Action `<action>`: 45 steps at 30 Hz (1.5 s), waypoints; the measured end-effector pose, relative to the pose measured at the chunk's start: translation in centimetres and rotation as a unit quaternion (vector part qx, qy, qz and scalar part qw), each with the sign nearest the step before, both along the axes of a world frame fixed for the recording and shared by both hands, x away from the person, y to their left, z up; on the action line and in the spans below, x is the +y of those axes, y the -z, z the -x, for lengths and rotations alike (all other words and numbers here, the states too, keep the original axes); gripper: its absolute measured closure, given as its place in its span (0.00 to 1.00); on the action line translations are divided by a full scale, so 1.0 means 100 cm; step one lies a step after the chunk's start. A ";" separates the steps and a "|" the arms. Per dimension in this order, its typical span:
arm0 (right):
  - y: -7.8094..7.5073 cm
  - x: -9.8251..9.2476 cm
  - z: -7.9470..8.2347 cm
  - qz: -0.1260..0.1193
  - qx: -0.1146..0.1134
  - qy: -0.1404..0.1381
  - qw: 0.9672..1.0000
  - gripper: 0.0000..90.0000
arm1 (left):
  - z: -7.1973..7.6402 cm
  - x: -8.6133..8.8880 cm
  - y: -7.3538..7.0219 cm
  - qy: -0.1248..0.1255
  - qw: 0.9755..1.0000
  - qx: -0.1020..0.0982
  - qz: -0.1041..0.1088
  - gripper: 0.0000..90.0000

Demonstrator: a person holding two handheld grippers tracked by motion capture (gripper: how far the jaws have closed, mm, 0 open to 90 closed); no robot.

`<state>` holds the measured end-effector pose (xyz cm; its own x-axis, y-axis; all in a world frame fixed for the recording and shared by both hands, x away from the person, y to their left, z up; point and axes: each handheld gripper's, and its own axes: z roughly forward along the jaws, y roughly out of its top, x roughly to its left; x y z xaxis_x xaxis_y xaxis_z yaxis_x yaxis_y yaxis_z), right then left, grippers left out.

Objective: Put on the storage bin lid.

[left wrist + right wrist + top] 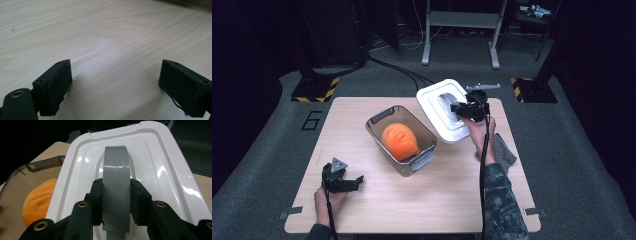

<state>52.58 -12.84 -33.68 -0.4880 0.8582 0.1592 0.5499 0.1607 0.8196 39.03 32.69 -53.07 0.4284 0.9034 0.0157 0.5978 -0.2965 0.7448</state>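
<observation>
Your right gripper (116, 205) has its fingers (97, 195) closed onto the grey arched plastic handle (117, 182) of the white rectangular plastic lid (160, 167), pads pressing both edges of the strap, so the lid hangs from that one grip. In the high view the lid sits tilted, raised at the back-right of the worktop (377, 210), just beside and apart from the clear grey rectangular plastic container (422, 162) w/ grey end latches. I'd judge you pinch the handle at its crown bc that's the only narrow part the fingers can span, & it keeps the lid balanced. Lid looks glossy, stepped rim, recessed centre under the handle. Container is uncovered, w/ an orange rounded bun-like thing (399, 141) inside. Your left gripper (115, 87) rests low at the near-left of the worktop, fingers (57, 85) spread wide, nothing btw them but bare wood; prob. parked out of the way.
</observation>
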 end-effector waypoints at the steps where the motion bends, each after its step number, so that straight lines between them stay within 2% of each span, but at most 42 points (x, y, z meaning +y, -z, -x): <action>1: -0.001 0.003 0.001 0.000 0.001 -0.003 1.000 0.74 | 0.000 0.000 0.000 0.000 1.000 0.000 0.000 0.12; 21: 0.000 0.043 0.010 -0.011 0.009 -0.045 0.999 0.74 | 0.000 0.000 0.000 0.002 1.000 0.001 -0.002 0.12; 45: 0.010 0.081 0.022 -0.019 0.021 -0.091 0.995 0.74 | 0.000 0.000 0.000 0.001 1.000 0.002 0.000 0.12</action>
<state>50.42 -4.73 -34.66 -0.6274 0.7489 0.2132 0.5482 0.2303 0.8040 39.02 32.69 -53.06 0.4300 0.9027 0.0137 0.5999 -0.2970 0.7429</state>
